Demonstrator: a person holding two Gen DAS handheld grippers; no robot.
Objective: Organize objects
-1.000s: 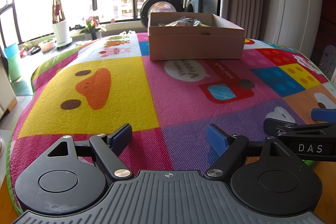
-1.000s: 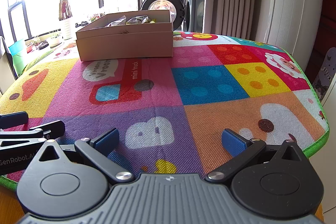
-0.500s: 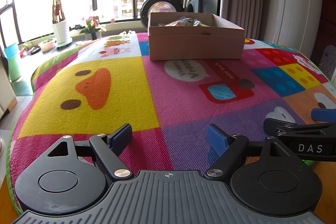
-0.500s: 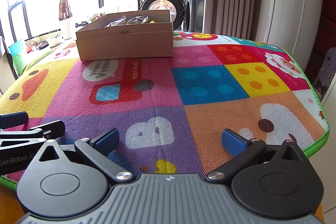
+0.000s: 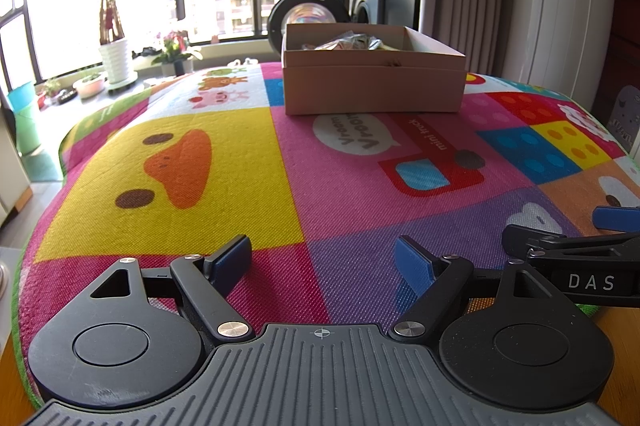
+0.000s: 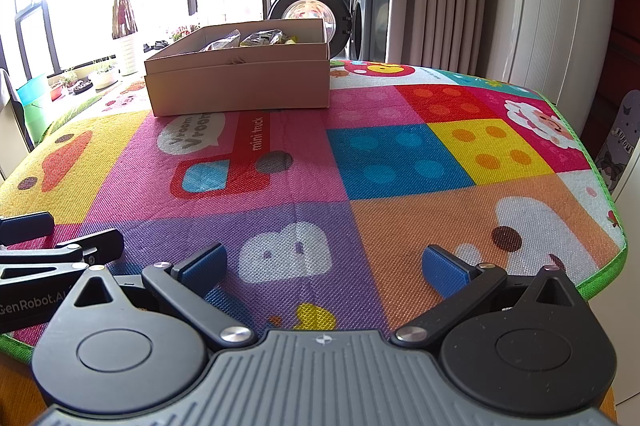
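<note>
My left gripper (image 5: 322, 260) and right gripper (image 6: 324, 266) both rest low at the near edge of the colourful play mat (image 5: 224, 162), fingers spread wide with nothing between them. The cardboard box (image 6: 240, 82), with crinkly packets (image 6: 256, 38) inside, sits at the mat's far side, well apart from both.

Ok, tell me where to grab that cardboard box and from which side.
Grip the cardboard box by its near long wall, coming from the front and above with one finger inside the rim. The top is open and the wall is thin and upright. Both the left claw and right claw are open and empty.
</note>
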